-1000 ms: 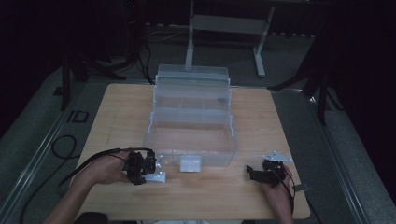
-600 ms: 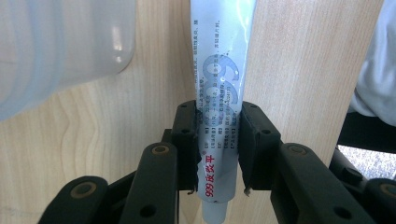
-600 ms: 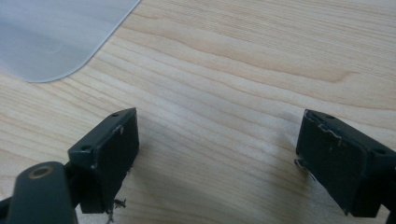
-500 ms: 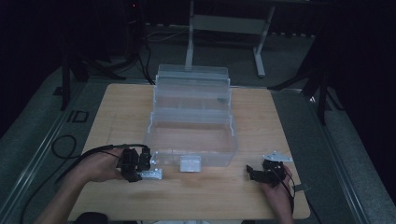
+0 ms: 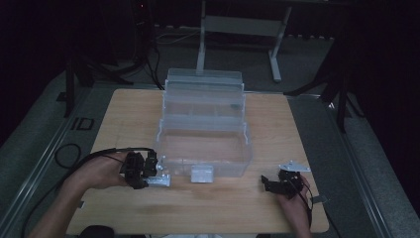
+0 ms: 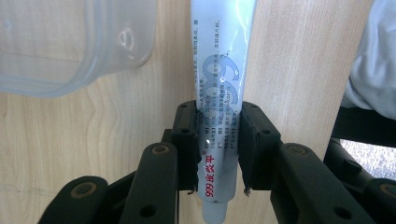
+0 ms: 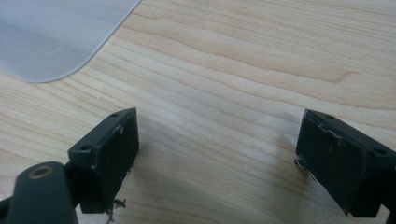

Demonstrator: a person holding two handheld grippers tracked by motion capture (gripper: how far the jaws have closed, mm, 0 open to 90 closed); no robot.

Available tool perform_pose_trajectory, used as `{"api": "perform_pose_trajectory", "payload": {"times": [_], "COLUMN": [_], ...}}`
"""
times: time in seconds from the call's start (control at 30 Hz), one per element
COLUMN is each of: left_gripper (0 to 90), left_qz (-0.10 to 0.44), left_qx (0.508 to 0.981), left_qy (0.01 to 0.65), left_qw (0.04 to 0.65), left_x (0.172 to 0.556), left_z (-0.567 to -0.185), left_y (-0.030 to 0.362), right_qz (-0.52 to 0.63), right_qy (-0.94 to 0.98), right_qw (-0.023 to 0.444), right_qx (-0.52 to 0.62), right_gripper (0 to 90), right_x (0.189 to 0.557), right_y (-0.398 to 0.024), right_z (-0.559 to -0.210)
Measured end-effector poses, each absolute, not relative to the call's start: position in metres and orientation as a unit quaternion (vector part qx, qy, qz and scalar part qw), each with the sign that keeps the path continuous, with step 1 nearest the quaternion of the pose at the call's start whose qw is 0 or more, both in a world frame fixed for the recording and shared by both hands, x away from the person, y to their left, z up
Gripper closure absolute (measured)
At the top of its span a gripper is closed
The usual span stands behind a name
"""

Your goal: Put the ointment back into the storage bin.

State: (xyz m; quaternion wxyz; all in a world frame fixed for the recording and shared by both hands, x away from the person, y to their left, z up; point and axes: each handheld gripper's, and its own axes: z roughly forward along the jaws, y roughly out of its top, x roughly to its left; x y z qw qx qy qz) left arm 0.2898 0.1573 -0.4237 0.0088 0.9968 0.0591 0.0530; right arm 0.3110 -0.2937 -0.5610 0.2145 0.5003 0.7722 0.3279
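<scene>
The tube (image 6: pixel 218 116) pinched in the left tongs (image 6: pixel 218 154) is white, with a large pale blue "999" along its body, red print near the cap end that starts with "999", and blocks of small dark print too fine to read. Both black pads press its sides just above the cap, and the tube runs on ahead of them over the wooden counter (image 6: pixel 93 140). From the high view it is a pale strip at the left tongs (image 5: pixel 148 171), just beside the front left corner of the clear plastic box (image 5: pixel 203 144).

The box stands open mid-counter with its lid up behind it. Its deep lower bin looks bare; I cannot tell what the tiered trays behind it hold.

The right tongs (image 7: pixel 217 158) are spread wide over bare wood, near the box's rounded corner.
</scene>
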Motion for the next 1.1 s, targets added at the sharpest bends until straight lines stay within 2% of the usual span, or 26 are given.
{"api": "perform_pose_trajectory", "payload": {"times": [1.1], "left_gripper": [70.8], "left_qz": [0.055], "left_qx": [0.996], "left_qy": [0.061], "left_qw": [0.021], "left_x": [0.302], "left_z": [-0.395], "left_y": [0.162], "right_qz": [0.328], "right_qy": [0.772], "right_qw": [0.215], "right_qx": [0.500], "right_gripper": [13.0], "right_x": [0.311], "right_y": [-0.294], "right_z": [-0.561]}}
